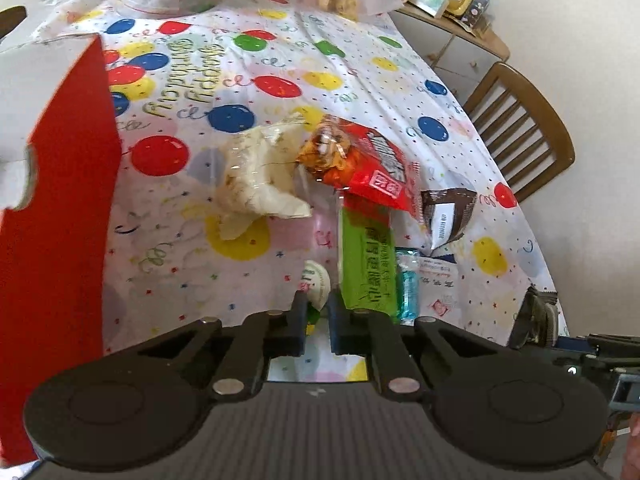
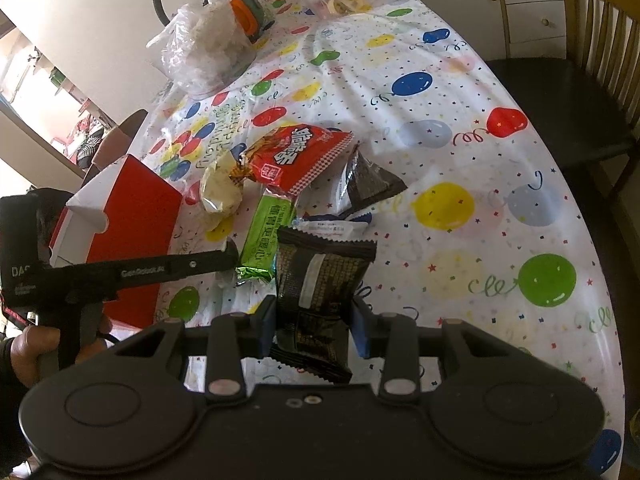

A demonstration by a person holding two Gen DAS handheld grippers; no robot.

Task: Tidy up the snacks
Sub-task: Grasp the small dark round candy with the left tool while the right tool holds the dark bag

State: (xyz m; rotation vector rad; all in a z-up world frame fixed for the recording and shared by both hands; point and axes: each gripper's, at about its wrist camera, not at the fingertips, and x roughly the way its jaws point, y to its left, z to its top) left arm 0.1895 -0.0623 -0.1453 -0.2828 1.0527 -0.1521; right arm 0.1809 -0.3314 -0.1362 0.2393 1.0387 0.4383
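Observation:
My right gripper is shut on a black foil snack packet, held just above the balloon-print tablecloth. My left gripper is nearly closed on a small round white-and-green wrapped snack, low over the cloth beside an open red box. Just beyond its fingers lies a green packet, then a red snack bag, a pale cracker bag and a dark brown packet. In the right wrist view the left gripper reaches in between the red box and the green packet.
A small teal packet lies right of the green one. Clear plastic bags of food stand at the table's far end. A wooden chair stands along the right table edge, with a cabinet behind. A hand grips the left tool.

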